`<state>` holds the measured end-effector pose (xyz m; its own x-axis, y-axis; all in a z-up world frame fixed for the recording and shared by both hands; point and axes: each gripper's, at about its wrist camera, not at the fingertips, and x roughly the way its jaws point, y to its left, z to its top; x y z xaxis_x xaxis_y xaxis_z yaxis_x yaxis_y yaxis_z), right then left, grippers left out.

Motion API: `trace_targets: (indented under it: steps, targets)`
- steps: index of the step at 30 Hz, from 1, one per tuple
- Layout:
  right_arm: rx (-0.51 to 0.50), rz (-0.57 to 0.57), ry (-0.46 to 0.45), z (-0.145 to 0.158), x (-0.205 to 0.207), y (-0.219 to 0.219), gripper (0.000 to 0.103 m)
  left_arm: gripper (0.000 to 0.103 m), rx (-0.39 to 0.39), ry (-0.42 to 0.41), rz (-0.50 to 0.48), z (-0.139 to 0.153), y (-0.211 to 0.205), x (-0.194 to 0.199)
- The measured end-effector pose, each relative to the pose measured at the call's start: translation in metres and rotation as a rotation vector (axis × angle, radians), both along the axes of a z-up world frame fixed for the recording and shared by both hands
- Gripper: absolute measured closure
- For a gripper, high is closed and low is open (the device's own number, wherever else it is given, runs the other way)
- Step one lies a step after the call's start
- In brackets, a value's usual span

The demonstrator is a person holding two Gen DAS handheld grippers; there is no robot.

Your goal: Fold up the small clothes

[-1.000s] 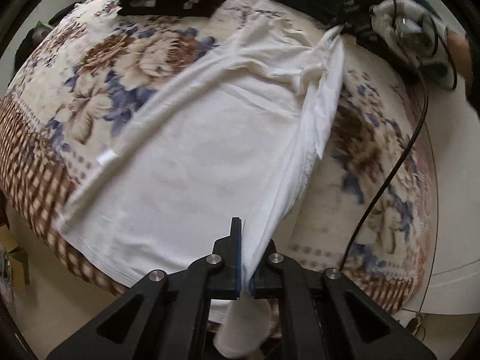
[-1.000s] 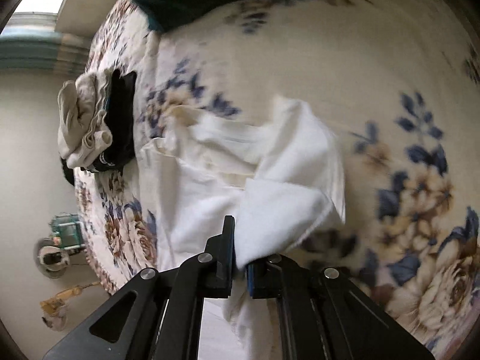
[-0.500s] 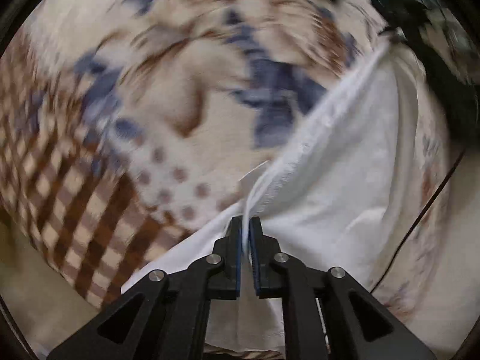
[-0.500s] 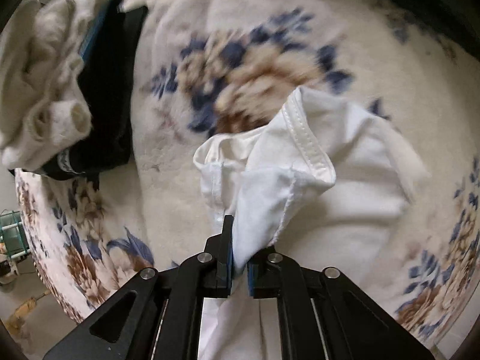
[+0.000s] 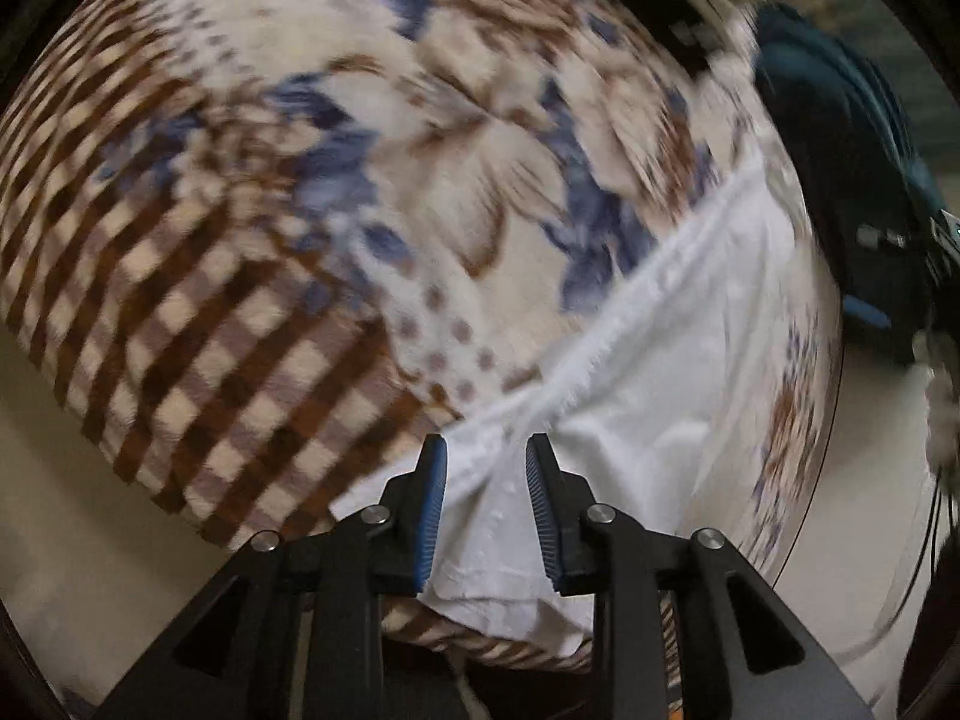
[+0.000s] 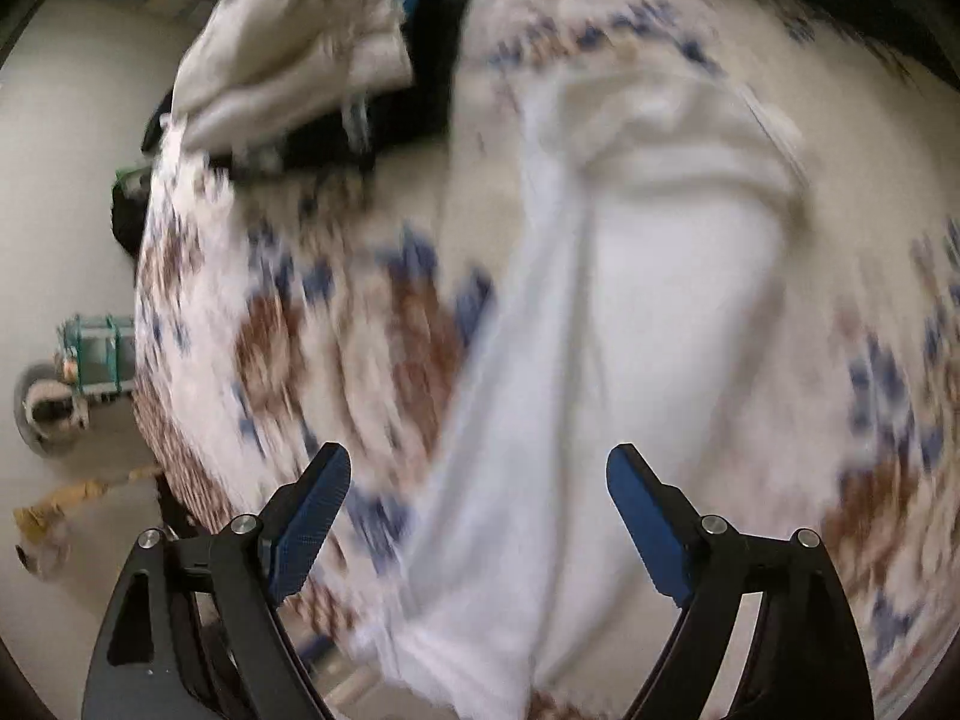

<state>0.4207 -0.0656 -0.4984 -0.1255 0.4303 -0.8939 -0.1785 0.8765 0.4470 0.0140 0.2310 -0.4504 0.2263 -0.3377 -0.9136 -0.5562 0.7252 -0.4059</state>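
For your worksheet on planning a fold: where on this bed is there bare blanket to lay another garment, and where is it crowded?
The floral blanket lies bare between the white garment and its checked border. A second bare strip, in the right wrist view, runs between the garment and the bed's edge. It is crowded at the folded pile and by the dark teal cloth.

motion-blurred floral blanket (image 6: pixel 336 330), white garment (image 6: pixel 678 276) folds indistinct

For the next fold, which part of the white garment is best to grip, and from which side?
Probably the white garment is best taken at its thick hemmed bottom edge, which hangs past the blanket rim. Come from the bed's foot, beside the left gripper: that free edge lets a finger slip under.
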Motion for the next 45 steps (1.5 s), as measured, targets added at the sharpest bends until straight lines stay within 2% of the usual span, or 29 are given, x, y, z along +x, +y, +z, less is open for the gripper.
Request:
trace_targets:
  steps: [4, 6, 7, 8, 9, 10, 14, 17, 18, 19, 22, 23, 24, 26, 30, 31, 32, 33, 37, 38, 42, 45]
  targets:
    - [-0.06, -0.025, 0.065, -0.02, -0.094, -0.042, 0.014, 0.078, -0.018, 0.047, -0.143, -0.015, -0.036, 0.015]
    - [-0.068, -0.06, 0.121, -0.041, -0.135, -0.059, 0.014, 0.078, 0.019, 0.077, -0.227, -0.025, -0.054, 0.022]
    - [-0.085, -0.09, 0.14, -0.052, -0.157, -0.069, 0.014, 0.08, 0.064, 0.104, -0.269, -0.031, -0.064, 0.025]
    - [-0.09, -0.115, 0.154, -0.061, -0.17, -0.076, 0.014, 0.082, 0.091, 0.095, -0.298, -0.034, -0.072, 0.025]
    - [-0.088, -0.142, 0.165, -0.069, -0.184, -0.082, 0.014, 0.1, 0.111, 0.083, -0.31, -0.034, -0.076, 0.025]
    - [-0.092, -0.175, 0.172, -0.078, -0.2, -0.09, 0.014, 0.102, 0.153, 0.082, -0.336, -0.033, -0.08, 0.023]
    - [-0.051, -0.246, 0.194, -0.102, -0.242, -0.094, 0.014, 0.103, 0.255, 0.005, -0.382, -0.01, -0.078, 0.021]
    - [0.004, -0.271, 0.2, -0.108, -0.276, -0.098, 0.014, 0.103, 0.306, 0.003, -0.385, 0.001, -0.055, 0.021]
    - [0.017, -0.277, 0.199, -0.109, -0.285, -0.098, 0.014, 0.103, 0.304, 0.005, -0.382, 0.004, -0.046, 0.022]
    - [0.036, -0.283, 0.201, -0.109, -0.295, -0.099, 0.014, 0.103, 0.26, -0.003, -0.37, 0.006, -0.04, 0.021]
    - [0.081, -0.338, 0.217, -0.111, -0.328, -0.109, 0.014, 0.098, 0.078, -0.042, -0.312, 0.006, -0.028, 0.017]
    - [0.099, -0.365, 0.229, -0.113, -0.339, -0.111, 0.014, 0.088, 0.052, -0.036, -0.319, 0.005, -0.031, 0.018]
    - [0.107, -0.386, 0.236, -0.115, -0.347, -0.114, 0.014, 0.071, 0.041, -0.023, -0.327, 0.004, -0.036, 0.017]
    - [0.114, -0.422, 0.247, -0.121, -0.364, -0.116, 0.014, 0.057, 0.006, -0.011, -0.336, -0.005, -0.048, 0.017]
    - [0.104, -0.467, 0.25, -0.129, -0.381, -0.115, 0.014, 0.057, 0.043, 0.092, -0.392, -0.044, -0.073, 0.018]
    - [0.098, -0.478, 0.246, -0.13, -0.384, -0.117, 0.014, 0.058, 0.054, 0.099, -0.39, -0.053, -0.076, 0.017]
    - [0.088, -0.488, 0.243, -0.13, -0.385, -0.117, 0.014, 0.075, 0.071, 0.092, -0.385, -0.054, -0.077, 0.016]
    - [0.08, -0.497, 0.24, -0.131, -0.385, -0.117, 0.014, 0.102, 0.085, 0.073, -0.388, -0.052, -0.078, 0.013]
    - [0.04, -0.526, 0.221, -0.131, -0.382, -0.108, 0.014, 0.102, 0.133, -0.053, -0.448, -0.021, -0.077, 0.009]
    - [0.035, -0.533, 0.212, -0.129, -0.381, -0.104, 0.014, 0.102, 0.132, -0.063, -0.451, -0.017, -0.074, 0.007]
    - [0.039, -0.573, 0.205, -0.122, -0.387, -0.092, 0.014, 0.102, 0.116, -0.062, -0.437, -0.006, -0.043, 0.006]
    - [0.062, -0.593, 0.21, -0.118, -0.394, -0.085, 0.014, 0.102, 0.121, -0.049, -0.446, -0.014, -0.028, 0.008]
